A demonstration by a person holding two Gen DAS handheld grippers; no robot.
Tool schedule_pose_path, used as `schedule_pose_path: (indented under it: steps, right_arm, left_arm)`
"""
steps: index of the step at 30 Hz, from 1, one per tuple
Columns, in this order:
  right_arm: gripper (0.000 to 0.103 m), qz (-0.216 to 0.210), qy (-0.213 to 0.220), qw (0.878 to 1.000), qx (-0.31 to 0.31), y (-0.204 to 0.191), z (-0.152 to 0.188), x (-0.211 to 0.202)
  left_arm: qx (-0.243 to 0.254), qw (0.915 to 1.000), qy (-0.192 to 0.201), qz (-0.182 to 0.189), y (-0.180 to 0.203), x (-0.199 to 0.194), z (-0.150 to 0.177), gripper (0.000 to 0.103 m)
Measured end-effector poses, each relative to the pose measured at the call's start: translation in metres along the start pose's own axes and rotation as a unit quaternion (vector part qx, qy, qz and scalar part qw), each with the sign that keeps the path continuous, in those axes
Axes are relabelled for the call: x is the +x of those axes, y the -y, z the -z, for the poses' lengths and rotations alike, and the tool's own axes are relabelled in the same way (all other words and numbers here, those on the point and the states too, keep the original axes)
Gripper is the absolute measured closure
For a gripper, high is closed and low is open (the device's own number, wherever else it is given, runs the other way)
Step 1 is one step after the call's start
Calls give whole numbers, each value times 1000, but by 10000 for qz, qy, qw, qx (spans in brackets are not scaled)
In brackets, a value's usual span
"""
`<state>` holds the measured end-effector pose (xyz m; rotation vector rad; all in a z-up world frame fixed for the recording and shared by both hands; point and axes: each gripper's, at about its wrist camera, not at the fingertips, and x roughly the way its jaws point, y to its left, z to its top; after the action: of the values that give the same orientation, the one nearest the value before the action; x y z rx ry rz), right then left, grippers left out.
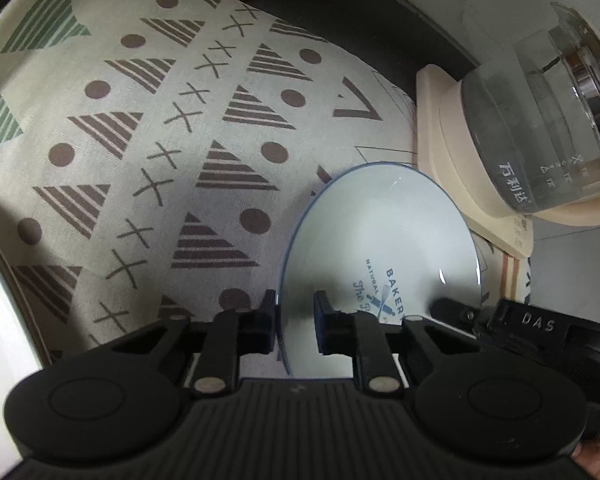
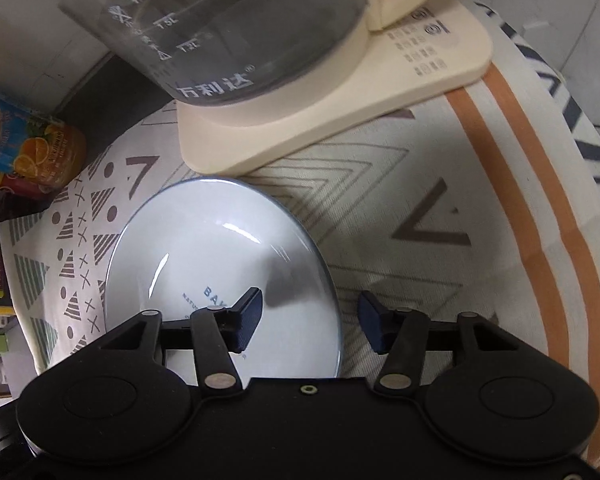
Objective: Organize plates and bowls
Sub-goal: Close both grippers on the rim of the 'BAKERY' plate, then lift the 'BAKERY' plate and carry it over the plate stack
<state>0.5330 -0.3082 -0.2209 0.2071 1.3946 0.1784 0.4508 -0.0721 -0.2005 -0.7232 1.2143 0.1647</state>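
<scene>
A white bowl with a thin blue rim and "BAKERY" print (image 1: 380, 240) lies on the patterned cloth, also in the right wrist view (image 2: 220, 248). My left gripper (image 1: 296, 320) has its two fingers on either side of the bowl's left rim, close on it. My right gripper (image 2: 310, 320) is open, its fingers straddling the bowl's right rim without touching. The right gripper's body also shows in the left wrist view (image 1: 540, 332).
A glass kettle (image 1: 540, 120) on a cream base (image 2: 340, 92) stands just behind the bowl. Jars and cans (image 2: 28, 140) stand at the back left by a dark strip of counter (image 1: 340, 12). The patterned tablecloth (image 1: 140, 140) stretches left.
</scene>
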Motion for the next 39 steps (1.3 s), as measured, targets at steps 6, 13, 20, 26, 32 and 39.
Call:
schedule_pose_path:
  steps: [6,13,20,26,32,39]
  right_arm:
    - [86,-269,95,9996,44,10,1,-3]
    - [90,-859,452,9948,302,17,11,-24]
    - [90,-1005,828,9911,286,-1,31,-39]
    - [90,-1079,1051,9880,329,-23,50,-46]
    - [90,-1127,1213,9858,281,-56,73,-52]
    - [90,-1178,1271,9847,195,-89,109,-62]
  left_arm:
    - [179,9996,178,-85,0,-12,-3,88]
    - [251,9988,390,156,-6,-36,-11,88]
    - [538,9968,490,330,-18,-57,-13,88]
    - [514,9954,629,509,-45,-84,-14,88]
    - [555,9939,742,601,-81,-112,-7,88]
    - [524,9936,767,645,-125,-141,5,88]
